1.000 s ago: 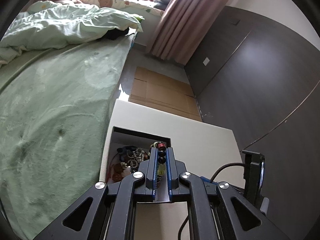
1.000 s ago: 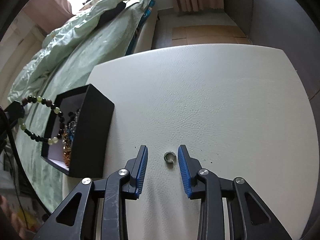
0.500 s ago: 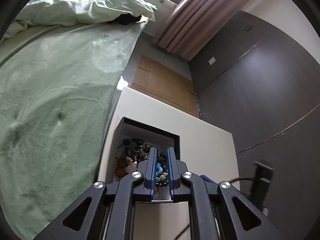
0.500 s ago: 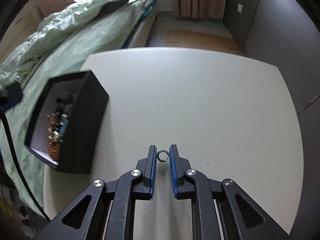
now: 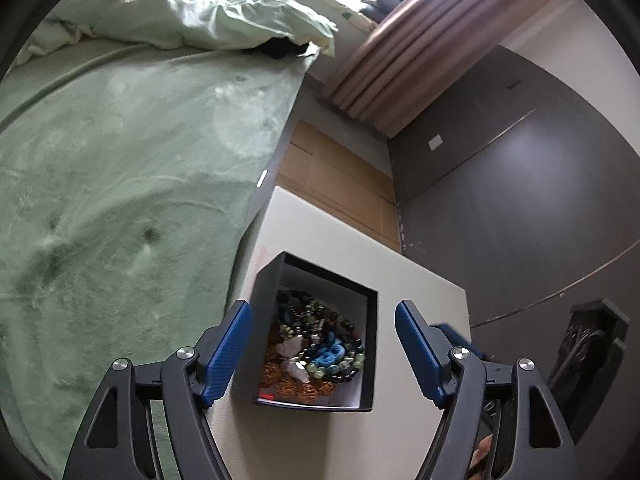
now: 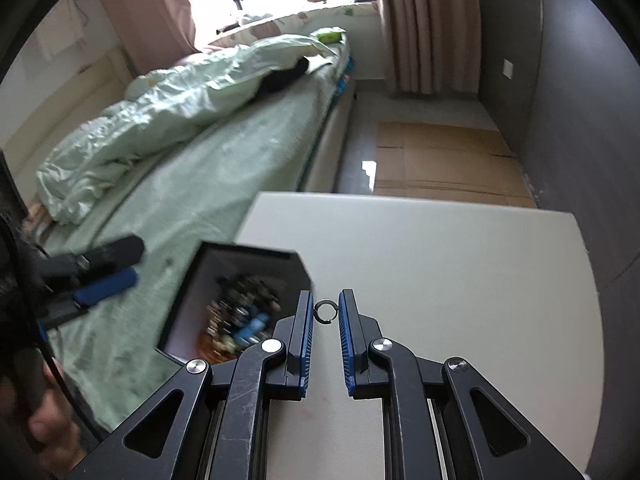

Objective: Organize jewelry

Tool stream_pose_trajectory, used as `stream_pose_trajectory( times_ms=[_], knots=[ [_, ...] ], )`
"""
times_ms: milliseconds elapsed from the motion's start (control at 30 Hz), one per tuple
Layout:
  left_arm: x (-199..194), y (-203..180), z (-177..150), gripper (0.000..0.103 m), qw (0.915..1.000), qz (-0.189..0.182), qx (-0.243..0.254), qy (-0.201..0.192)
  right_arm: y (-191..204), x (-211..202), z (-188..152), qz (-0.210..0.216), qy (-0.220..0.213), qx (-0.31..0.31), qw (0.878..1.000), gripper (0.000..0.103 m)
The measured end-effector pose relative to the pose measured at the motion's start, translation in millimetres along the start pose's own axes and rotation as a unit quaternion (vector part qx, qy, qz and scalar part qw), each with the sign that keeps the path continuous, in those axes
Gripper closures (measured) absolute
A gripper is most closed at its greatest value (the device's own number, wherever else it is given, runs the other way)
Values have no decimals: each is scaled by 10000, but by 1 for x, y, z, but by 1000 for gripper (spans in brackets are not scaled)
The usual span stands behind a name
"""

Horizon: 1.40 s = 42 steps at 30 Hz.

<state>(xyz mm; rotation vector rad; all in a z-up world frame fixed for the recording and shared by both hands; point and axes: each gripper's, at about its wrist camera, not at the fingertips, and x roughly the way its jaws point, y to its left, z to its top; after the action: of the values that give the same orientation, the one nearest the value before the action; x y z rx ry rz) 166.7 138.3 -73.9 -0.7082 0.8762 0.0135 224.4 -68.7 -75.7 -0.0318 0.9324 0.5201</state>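
Left tool point(image 5: 323, 322) has spread wide above one box point(image 5: 370, 344); right tool point(image 6: 325, 310) pinches one ring point(image 6: 325, 311).

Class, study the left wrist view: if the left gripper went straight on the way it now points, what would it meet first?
Most likely the jewelry pile inside the open black box, which sits between the open jaws of the left gripper; depth is uncertain.

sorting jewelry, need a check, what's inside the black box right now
The black box holds a tangled heap of bead bracelets: dark, green, blue and orange-brown. Anything under the heap is hidden.
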Motion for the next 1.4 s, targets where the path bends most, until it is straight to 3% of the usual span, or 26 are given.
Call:
stream_pose_trajectory(
  times_ms=[500,567,600,633,867,1067,1167,1333,1400],
  knots=[
    [1,26,7,28,9989,239,-378,106,26,33,29,688,112,150,9975,88],
    [1,26,7,28,9989,248,-373,111,25,36,29,610,164,175,9978,74],
    [1,27,7,28,9989,239,-378,114,23,36,28,565,164,213,9980,54],
    [1,26,7,28,9989,231,-380,122,21,34,26,555,126,256,9981,45],
    [8,13,-1,28,9993,159,-236,258,-4,19,10,427,29,573,9974,45],
    [11,-14,-15,18,9986,417,169,263,-22,-6,0,387,-61,788,9961,45],
    [10,-28,-25,17,9979,498,353,218,-34,-24,0,306,-249,893,9952,29],
    [-3,-44,-38,15,9952,806,556,-67,-47,-37,-5,284,-267,1013,9941,24],
    [-14,-55,-45,10,9915,1012,763,-302,-50,-42,-11,176,-211,1022,9944,14]
  ],
)
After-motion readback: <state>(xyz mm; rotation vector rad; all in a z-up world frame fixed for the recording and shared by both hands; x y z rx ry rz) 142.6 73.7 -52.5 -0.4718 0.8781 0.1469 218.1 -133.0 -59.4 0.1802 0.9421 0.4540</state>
